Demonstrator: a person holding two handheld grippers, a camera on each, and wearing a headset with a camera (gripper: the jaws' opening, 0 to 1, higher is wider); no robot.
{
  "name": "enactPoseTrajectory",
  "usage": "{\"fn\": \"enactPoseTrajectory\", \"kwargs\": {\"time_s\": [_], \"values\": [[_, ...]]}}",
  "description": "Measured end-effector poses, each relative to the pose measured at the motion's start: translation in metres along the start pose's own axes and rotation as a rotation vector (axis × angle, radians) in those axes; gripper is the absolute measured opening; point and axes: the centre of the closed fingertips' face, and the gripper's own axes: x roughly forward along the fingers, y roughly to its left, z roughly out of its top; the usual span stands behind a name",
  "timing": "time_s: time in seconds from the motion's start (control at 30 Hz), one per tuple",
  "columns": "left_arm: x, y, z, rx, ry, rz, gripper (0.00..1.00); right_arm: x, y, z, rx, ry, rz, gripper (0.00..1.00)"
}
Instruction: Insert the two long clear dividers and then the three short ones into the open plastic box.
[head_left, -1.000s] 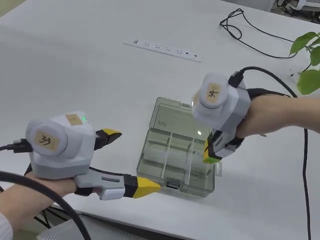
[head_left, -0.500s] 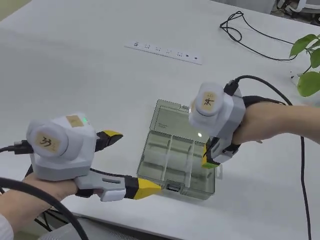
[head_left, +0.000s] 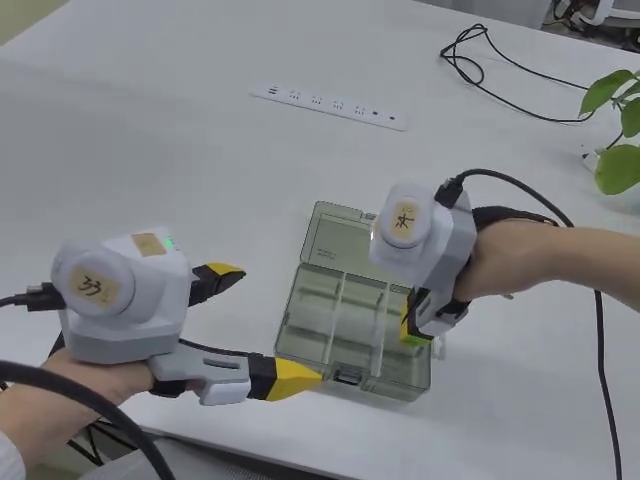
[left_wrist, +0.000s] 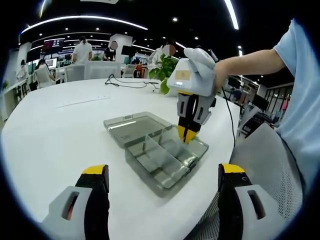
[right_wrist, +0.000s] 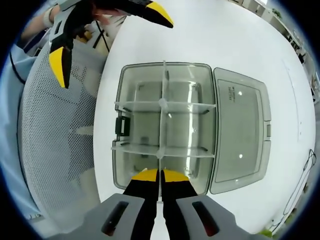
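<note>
The open clear plastic box (head_left: 350, 378) lies near the table's front edge, its lid (head_left: 335, 235) laid flat behind it. My right gripper (head_left: 414, 330) points down into the box's right end. In the right gripper view it (right_wrist: 160, 176) is shut on a thin clear divider (right_wrist: 161, 80) that stands along the middle of the box (right_wrist: 118, 165). Two more clear dividers (right_wrist: 190, 105) cross it. My left gripper (head_left: 258, 325) hovers open to the left of the box, holding nothing; its own view has the box (left_wrist: 165, 160) ahead between the jaws and the right gripper (left_wrist: 189, 135) over it.
A white power strip (head_left: 330, 103) lies far back on the table. A black cable (head_left: 500, 70) and a green plant (head_left: 615, 120) are at the back right. The table's front edge runs just below the box, with a mesh chair (right_wrist: 55, 150) beyond it.
My right gripper has shifted left and slightly down over the box's right end. The left gripper and the box have stayed put.
</note>
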Motion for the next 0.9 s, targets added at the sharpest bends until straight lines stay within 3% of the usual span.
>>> {"fn": "enactPoseTrajectory", "kwargs": {"time_s": [0.4,0.43,0.57,0.6,0.73,0.9], "values": [[0.001,-0.002,0.002,0.005,0.000,-0.005,0.91,0.004,0.002,0.000,-0.013,-0.031,-0.008,0.04],[0.001,-0.002,0.002,0.003,-0.001,-0.005,0.92,0.004,0.002,0.000,-0.013,-0.045,-0.012,0.05],[0.000,-0.002,0.002,0.002,0.001,-0.002,0.92,-0.004,-0.004,0.007,-0.021,-0.155,-0.073,0.28],[0.000,-0.002,0.001,0.003,0.002,-0.002,0.92,-0.007,-0.002,0.007,-0.016,-0.175,-0.074,0.30],[-0.002,-0.003,0.000,0.001,0.006,0.000,0.92,-0.017,0.003,0.005,0.035,-0.261,-0.076,0.38],[-0.004,-0.003,-0.001,-0.002,0.005,0.003,0.92,-0.027,0.009,-0.003,0.111,-0.368,-0.102,0.57]]}}
